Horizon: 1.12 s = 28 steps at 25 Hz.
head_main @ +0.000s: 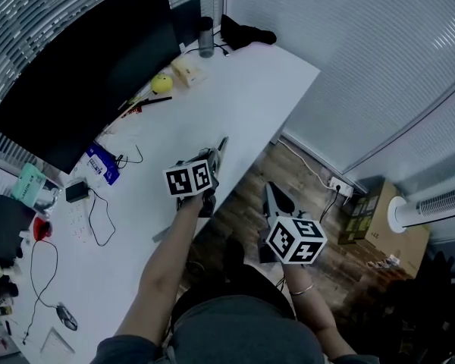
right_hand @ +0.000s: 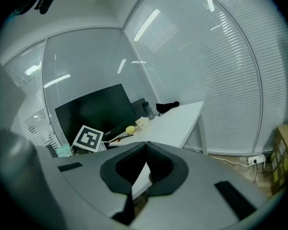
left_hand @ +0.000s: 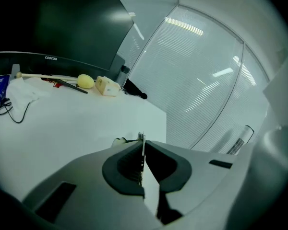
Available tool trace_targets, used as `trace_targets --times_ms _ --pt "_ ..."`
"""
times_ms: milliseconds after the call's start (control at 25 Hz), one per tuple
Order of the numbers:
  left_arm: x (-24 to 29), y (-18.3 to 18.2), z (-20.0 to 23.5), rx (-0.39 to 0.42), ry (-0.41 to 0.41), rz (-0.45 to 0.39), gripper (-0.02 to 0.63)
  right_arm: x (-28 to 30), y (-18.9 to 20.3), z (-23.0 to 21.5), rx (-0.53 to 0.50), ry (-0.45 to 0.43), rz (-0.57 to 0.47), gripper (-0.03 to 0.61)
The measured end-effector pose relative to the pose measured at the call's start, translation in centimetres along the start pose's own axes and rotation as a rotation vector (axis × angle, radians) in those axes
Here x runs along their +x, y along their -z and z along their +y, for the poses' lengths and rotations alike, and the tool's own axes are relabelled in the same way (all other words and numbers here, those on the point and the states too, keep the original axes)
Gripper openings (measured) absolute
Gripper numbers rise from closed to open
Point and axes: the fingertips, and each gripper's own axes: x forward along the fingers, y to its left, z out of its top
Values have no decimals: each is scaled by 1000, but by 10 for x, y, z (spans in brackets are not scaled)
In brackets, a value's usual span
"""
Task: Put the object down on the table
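The left tongs (head_main: 214, 156) are pressed shut on a thin flat strip (left_hand: 142, 150), gripped edge-on between the dark pads with only a small tip showing past them. In the head view the tongs point away from the person, over the white counter (head_main: 250, 89) close to its near edge. Whether the strip touches the counter cannot be told. The right tongs (right_hand: 146, 145) are also closed, tip against tip, with nothing between them. They hang off the counter, out over the wood floor (head_main: 243, 203) and to the right of the left arm. Well beyond the left tongs, along the far side of the counter, a yellow ball (head_main: 161, 83) lies just beside a pale block (head_main: 188, 70), with a bottle (head_main: 205, 36) and a black cloth (head_main: 246, 32) past them near the corner. A large dark monitor (head_main: 83, 74) stands along the counter's left side. A blue packet (head_main: 102, 164) and a loose black cable (head_main: 98, 218) lie below the monitor.
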Motion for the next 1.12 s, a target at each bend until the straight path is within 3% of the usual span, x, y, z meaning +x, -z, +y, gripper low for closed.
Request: trace_targets --times_ms 320,1120 --pt "17 6 9 -63 6 31 29 0 -2 -11 6 18 1 5" --pt "39 3 20 2 -18 80 29 4 -1 -22 17 38 12 5"
